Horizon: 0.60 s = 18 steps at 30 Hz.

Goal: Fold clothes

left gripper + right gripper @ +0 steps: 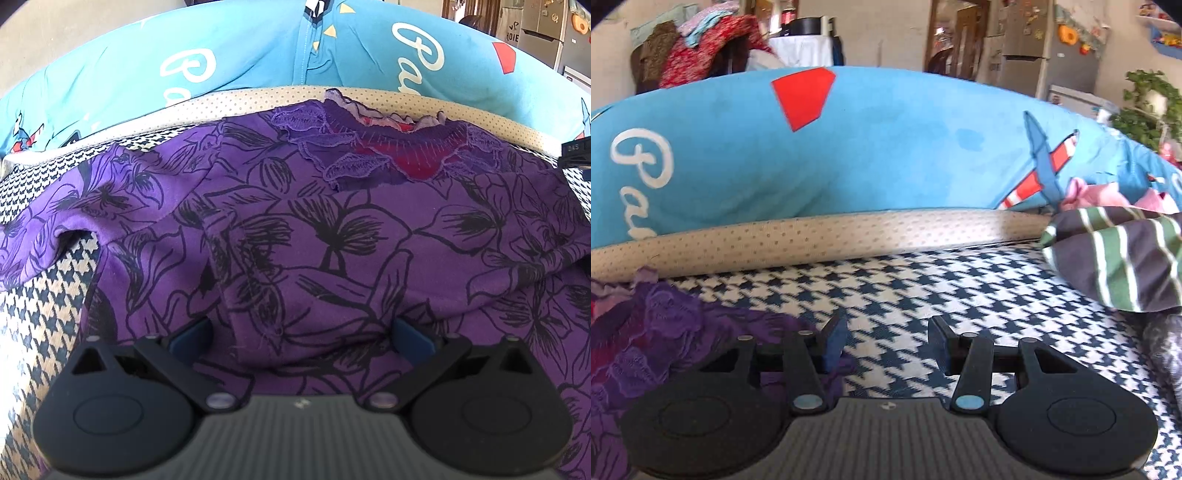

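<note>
A purple top with black flower outlines (351,236) lies spread on the houndstooth cover (48,302), its lace neckline (376,147) at the far side. My left gripper (301,332) sits low on the cloth, jaws wide apart, and a raised fold bulges between the blue pads (192,338); I see no pinch. In the right wrist view the top's lace edge (665,332) lies at the lower left. My right gripper (886,343) is open over the houndstooth cover (923,291), its left finger (834,341) at the garment's edge.
A long blue pillow (849,155) with white lettering runs along the far side behind a beige dotted border (831,236). A green-and-dark striped garment (1123,254) is heaped at the right. Piled clothes (701,48), a fridge (1052,55) and a plant (1148,107) stand beyond.
</note>
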Each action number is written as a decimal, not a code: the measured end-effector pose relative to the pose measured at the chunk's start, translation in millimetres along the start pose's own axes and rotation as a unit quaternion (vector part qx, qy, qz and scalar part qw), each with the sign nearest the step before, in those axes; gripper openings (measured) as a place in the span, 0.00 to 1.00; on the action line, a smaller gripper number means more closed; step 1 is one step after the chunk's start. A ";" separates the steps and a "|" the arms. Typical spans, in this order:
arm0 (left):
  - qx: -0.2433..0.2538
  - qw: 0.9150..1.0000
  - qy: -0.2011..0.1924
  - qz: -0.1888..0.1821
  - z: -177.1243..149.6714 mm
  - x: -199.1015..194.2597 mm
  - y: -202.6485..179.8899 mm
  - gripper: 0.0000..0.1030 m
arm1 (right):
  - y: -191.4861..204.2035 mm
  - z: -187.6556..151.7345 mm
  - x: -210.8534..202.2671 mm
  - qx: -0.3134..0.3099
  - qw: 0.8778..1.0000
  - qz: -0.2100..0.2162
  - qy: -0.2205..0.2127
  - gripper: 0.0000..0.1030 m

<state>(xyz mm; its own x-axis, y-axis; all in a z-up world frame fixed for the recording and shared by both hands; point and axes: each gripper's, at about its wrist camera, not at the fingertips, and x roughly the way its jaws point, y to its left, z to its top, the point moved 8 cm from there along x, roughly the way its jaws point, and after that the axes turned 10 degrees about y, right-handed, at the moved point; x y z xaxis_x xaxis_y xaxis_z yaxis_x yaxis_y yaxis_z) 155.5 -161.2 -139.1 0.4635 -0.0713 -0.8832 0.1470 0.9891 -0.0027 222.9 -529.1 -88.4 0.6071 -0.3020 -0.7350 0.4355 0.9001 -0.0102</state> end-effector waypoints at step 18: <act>-0.055 0.998 0.006 0.020 -2.6 -13.4 34.4 1.00 | 42.9 -80.6 -74.8 -0.066 0.985 0.155 0.044 0.54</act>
<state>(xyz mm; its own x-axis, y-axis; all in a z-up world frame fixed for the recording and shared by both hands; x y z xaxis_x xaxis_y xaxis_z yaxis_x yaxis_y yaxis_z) 152.1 -125.9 -128.5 0.4573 -0.0309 -0.8888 0.0311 0.9993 -0.0187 142.7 -442.5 -88.5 0.6344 0.0172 -0.7728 0.1442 0.9796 0.1402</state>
